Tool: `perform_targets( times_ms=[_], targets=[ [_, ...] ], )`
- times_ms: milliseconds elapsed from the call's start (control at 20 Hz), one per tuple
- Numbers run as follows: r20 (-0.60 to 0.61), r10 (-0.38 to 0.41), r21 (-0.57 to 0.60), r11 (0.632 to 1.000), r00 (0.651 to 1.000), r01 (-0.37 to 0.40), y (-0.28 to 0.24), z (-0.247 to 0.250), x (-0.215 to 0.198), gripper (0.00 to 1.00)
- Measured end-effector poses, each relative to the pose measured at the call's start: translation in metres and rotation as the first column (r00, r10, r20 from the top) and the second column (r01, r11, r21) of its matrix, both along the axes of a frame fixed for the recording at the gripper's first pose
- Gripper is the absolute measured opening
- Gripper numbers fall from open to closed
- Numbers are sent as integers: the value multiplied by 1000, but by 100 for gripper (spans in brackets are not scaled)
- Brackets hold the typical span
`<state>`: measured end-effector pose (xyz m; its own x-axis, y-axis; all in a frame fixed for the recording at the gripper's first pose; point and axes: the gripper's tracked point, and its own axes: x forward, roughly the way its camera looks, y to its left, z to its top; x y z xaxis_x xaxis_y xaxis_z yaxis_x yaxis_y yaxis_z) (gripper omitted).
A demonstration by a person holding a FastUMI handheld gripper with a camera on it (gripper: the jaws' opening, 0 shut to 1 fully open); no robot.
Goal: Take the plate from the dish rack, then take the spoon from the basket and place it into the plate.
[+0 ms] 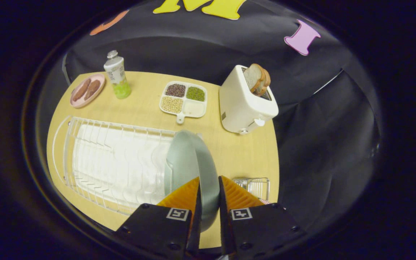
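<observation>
A pale grey-green plate stands on edge at the right end of the white wire dish rack. My gripper has one finger on each side of the plate's near rim and is shut on it. A small wire basket sits on the table just right of the fingers; its contents are mostly hidden behind the right finger.
On the wooden table beyond the rack stand a white toaster with bread slices, a divided tray of beans, a green bottle and a pink plate with sausages. The table's right edge lies close beyond the basket.
</observation>
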<state>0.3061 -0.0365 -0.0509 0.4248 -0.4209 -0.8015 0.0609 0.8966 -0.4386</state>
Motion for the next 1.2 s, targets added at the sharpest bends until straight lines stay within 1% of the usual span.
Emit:
perform_targets(
  times_ms=[50, 250, 500, 750, 950, 1000, 1100, 1200],
  targets=[
    [9, -1, -16, 1000, 1000, 1, 5, 3, -1, 26],
    [34, -14, -67, 998, 999, 16, 11, 4, -5, 24],
    [96, -8, -148, 989, 995, 22, 19, 11, -10, 23],
    [163, -28, -245, 967, 986, 68, 19, 35, -15, 23],
    [198, -41, -230, 969, 979, 88, 17, 45, -31, 23],
    [202, -33, -226, 971, 979, 79, 14, 48, -38, 24],
    [248, -18, -189, 980, 969, 66, 16, 58, -51, 24],
    [290, -15, -125, 991, 957, 53, 17, 60, -72, 23]
  ],
)
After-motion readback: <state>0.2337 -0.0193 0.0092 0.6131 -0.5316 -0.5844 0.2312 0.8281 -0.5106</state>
